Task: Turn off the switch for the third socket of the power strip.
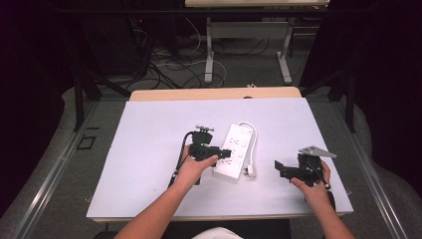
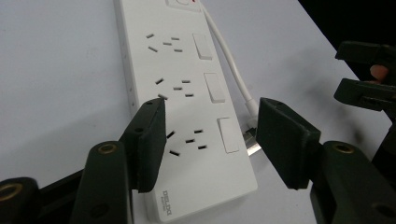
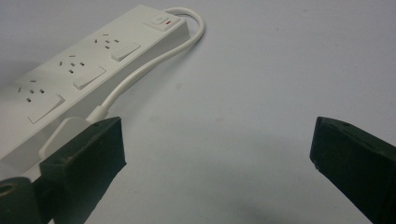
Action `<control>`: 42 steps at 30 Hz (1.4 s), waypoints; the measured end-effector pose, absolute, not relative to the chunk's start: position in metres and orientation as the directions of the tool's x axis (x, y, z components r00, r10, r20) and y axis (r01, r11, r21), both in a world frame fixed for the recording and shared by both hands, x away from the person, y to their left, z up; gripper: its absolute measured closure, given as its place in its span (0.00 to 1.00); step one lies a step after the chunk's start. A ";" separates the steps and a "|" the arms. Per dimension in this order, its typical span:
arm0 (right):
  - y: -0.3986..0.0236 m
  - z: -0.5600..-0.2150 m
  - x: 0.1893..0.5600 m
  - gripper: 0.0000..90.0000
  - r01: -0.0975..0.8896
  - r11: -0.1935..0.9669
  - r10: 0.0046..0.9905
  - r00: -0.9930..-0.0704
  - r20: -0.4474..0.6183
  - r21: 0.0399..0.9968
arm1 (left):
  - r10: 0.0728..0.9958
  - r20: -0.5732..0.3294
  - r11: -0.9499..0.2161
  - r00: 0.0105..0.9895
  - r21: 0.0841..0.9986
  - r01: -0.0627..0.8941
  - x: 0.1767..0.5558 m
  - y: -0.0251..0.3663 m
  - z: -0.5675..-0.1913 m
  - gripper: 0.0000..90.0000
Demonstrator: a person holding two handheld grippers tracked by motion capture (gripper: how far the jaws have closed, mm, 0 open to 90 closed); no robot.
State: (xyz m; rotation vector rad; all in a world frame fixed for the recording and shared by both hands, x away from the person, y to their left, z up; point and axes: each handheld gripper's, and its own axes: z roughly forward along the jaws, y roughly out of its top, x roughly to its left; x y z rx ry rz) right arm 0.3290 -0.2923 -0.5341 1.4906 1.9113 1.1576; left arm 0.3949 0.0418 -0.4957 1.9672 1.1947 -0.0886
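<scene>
Beside the power strip [image 3: 70, 70], its plug [image 3: 58, 135] lies flat on the table

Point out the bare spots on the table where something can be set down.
Free: the table left of the left gripper, the far strip beyond the power strip, and the patch between its cable and the right gripper. Crowded: the centre.

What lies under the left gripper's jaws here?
Under the left gripper lies the near end of the white power strip: one socket and its switch. The jaws stand apart over it. The table beneath the strip is hidden.
</scene>
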 end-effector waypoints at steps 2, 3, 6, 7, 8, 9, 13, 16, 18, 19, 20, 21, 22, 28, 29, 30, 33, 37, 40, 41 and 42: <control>-0.292 -0.534 0.329 0.03 0.561 0.062 0.939 -0.314 0.143 0.825 | 0.709 -0.443 -0.211 0.548 0.609 0.765 0.394 0.044 -0.495 0.46; -0.292 -0.534 0.329 0.03 0.563 0.061 0.939 -0.313 0.144 0.824 | 0.707 -0.444 -0.208 0.550 0.614 0.762 0.394 0.045 -0.494 0.45; -0.292 -0.534 0.329 0.03 0.563 0.062 0.939 -0.314 0.144 0.824 | 0.715 -0.431 -0.207 0.550 0.622 0.755 0.394 0.048 -0.493 0.43; -0.292 -0.534 0.329 0.03 0.563 0.062 0.939 -0.314 0.144 0.824 | 0.716 -0.427 -0.212 0.552 0.620 0.755 0.394 0.050 -0.492 0.43; -0.291 -0.535 0.329 0.03 0.556 0.054 0.942 -0.303 0.143 0.829 | 0.716 -0.425 -0.213 0.553 0.622 0.754 0.394 0.050 -0.492 0.43; -0.291 -0.535 0.329 0.03 0.556 0.054 0.942 -0.303 0.143 0.829 | 0.719 -0.417 -0.219 0.556 0.623 0.751 0.394 0.052 -0.491 0.43; -0.292 -0.534 0.329 0.03 0.559 0.067 0.938 -0.317 0.139 0.827 | 0.718 -0.406 -0.217 0.566 0.642 0.735 0.394 0.056 -0.489 0.41; -0.292 -0.534 0.329 0.03 0.559 0.068 0.938 -0.319 0.139 0.826 | 0.712 -0.404 -0.219 0.575 0.650 0.727 0.393 0.061 -0.487 0.40; -0.292 -0.534 0.329 0.03 0.558 0.068 0.937 -0.320 0.138 0.827 | 0.710 -0.398 -0.225 0.581 0.653 0.723 0.393 0.064 -0.486 0.39; -0.292 -0.534 0.329 0.03 0.557 0.068 0.937 -0.320 0.138 0.827 | 0.711 -0.395 -0.226 0.582 0.656 0.720 0.392 0.065 -0.486 0.39; -0.292 -0.534 0.329 0.03 0.557 0.068 0.937 -0.320 0.138 0.827 | 0.709 -0.387 -0.234 0.589 0.659 0.714 0.392 0.067 -0.486 0.39; -0.292 -0.534 0.329 0.03 0.558 0.068 0.937 -0.320 0.138 0.827 | 0.711 -0.384 -0.235 0.589 0.659 0.714 0.392 0.068 -0.485 0.38; -0.292 -0.534 0.329 0.03 0.558 0.069 0.937 -0.320 0.138 0.827 | 0.711 -0.379 -0.237 0.592 0.663 0.710 0.392 0.070 -0.485 0.38; -0.292 -0.534 0.329 0.03 0.559 0.067 0.937 -0.319 0.140 0.826 | 0.718 -0.331 -0.266 0.612 0.683 0.681 0.390 0.082 -0.482 0.36; -0.292 -0.534 0.329 0.03 0.559 0.068 0.937 -0.320 0.139 0.826 | 0.720 -0.329 -0.260 0.611 0.689 0.677 0.390 0.084 -0.481 0.32; -0.292 -0.534 0.329 0.03 0.559 0.068 0.937 -0.320 0.139 0.826 | 0.722 -0.323 -0.259 0.612 0.694 0.672 0.390 0.086 -0.481 0.30; -0.292 -0.535 0.329 0.03 0.558 0.074 0.937 -0.324 0.134 0.826 | 0.722 -0.339 -0.237 0.603 0.697 0.677 0.391 0.093 -0.480 0.30; -0.292 -0.535 0.329 0.03 0.559 0.069 0.937 -0.320 0.138 0.826 | 0.732 -0.355 -0.206 0.581 0.698 0.686 0.391 0.103 -0.479 0.27; -0.292 -0.535 0.329 0.03 0.562 0.067 0.937 -0.318 0.141 0.825 | 0.747 -0.349 -0.192 0.566 0.701 0.686 0.392 0.112 -0.479 0.25; -0.292 -0.535 0.329 0.03 0.562 0.066 0.938 -0.318 0.141 0.825 | 0.755 -0.348 -0.180 0.555 0.705 0.686 0.392 0.117 -0.478 0.24; -0.292 -0.535 0.329 0.03 0.562 0.066 0.937 -0.318 0.141 0.825 | 0.755 -0.348 -0.180 0.555 0.705 0.686 0.392 0.117 -0.478 0.22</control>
